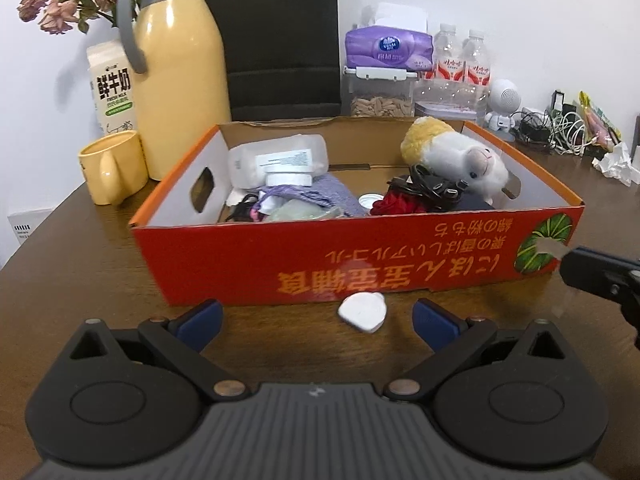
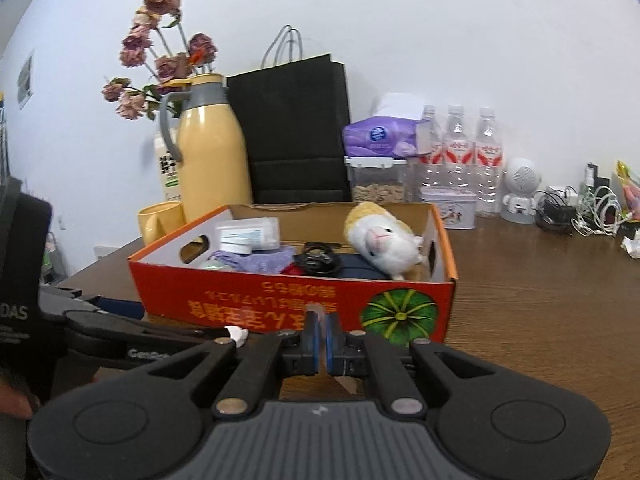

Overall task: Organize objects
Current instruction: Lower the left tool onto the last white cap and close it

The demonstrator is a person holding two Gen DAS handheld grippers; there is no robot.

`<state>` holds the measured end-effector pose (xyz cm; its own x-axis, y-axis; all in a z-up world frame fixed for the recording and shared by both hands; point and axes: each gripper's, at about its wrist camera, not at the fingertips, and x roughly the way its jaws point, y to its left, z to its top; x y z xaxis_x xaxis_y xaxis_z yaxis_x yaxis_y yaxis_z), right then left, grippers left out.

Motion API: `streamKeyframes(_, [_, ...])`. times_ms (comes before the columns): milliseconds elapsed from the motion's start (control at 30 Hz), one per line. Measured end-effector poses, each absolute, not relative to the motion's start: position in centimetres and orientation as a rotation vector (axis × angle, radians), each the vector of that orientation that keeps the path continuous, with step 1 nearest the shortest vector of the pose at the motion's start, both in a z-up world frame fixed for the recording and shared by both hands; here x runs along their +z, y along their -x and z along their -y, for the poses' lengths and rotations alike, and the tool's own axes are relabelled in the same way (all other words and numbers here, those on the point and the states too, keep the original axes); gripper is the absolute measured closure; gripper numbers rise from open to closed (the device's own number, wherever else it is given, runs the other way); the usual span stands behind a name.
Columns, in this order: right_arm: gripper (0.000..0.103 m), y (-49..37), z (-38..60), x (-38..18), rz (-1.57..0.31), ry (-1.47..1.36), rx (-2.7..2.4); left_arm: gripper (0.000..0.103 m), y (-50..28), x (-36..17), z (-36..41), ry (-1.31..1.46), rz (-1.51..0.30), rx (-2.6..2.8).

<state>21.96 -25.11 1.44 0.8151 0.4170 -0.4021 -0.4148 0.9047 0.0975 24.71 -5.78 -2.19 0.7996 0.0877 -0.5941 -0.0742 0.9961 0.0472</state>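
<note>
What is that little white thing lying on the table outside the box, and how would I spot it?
Find the orange cardboard box in the middle of the brown table. Just in front of its printed long side, on the bare wood, lies a small white heart-shaped object. It is the only loose item outside the box there, between the open left gripper fingers.

Both views look forward and somewhat downward along gripper fingers, over a brown wooden table [image 1: 80, 264] toward the white back wall. The left wrist camera sits close to the near long side of the orange cardboard box [image 1: 280, 256], facing it squarely, so the box fills the middle of the picture. The right wrist camera stands further back and to the right, nearer the box's [image 2: 256, 296] right front corner. Both share the box, the yellow thermos [image 1: 180, 80] [image 2: 212, 152] and the table's cluttered far edge.
</note>
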Motion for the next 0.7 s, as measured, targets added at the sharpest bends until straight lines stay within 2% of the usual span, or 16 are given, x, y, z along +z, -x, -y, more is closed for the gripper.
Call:
streamKeyframes(233, [0.1, -22.8, 25.6, 0.7, -0.452, -0.003, 0.392, 0.0, -26.3, -2.7, 6.8, -0.024, -0.652, 0.105])
streamKeyframes(367, [0.1, -22.9, 25.4, 0.4, -0.463, 0.007, 0.387, 0.007, -26.4, -2.8, 7.0, -0.022, -0.664, 0.09])
streamKeyframes(467, [0.1, -23.0, 25.2, 0.2, -0.47, 0.012, 0.383, 0.022, -26.6, -3.0, 7.0, -0.014, -0.683, 0.073])
streamKeyframes(500, [0.1, -23.0, 25.2, 0.2, -0.47, 0.014, 0.383, 0.031, -26.7, -3.1, 6.9, -0.01, -0.692, 0.069])
streamKeyframes(567, [0.1, -23.0, 25.1, 0.2, -0.471, 0.017, 0.383, 0.035, -26.9, -3.3, 6.9, -0.006, -0.707, 0.062])
streamKeyframes(667, [0.1, -23.0, 25.0, 0.1, -0.474, 0.023, 0.384, 0.049, -26.9, -3.4, 7.0, -0.009, -0.707, 0.047])
streamKeyframes(700, [0.1, -23.0, 24.9, 0.1, -0.473, 0.025, 0.384, 0.058, -26.8, -3.3, 7.0, -0.01, -0.704, 0.04])
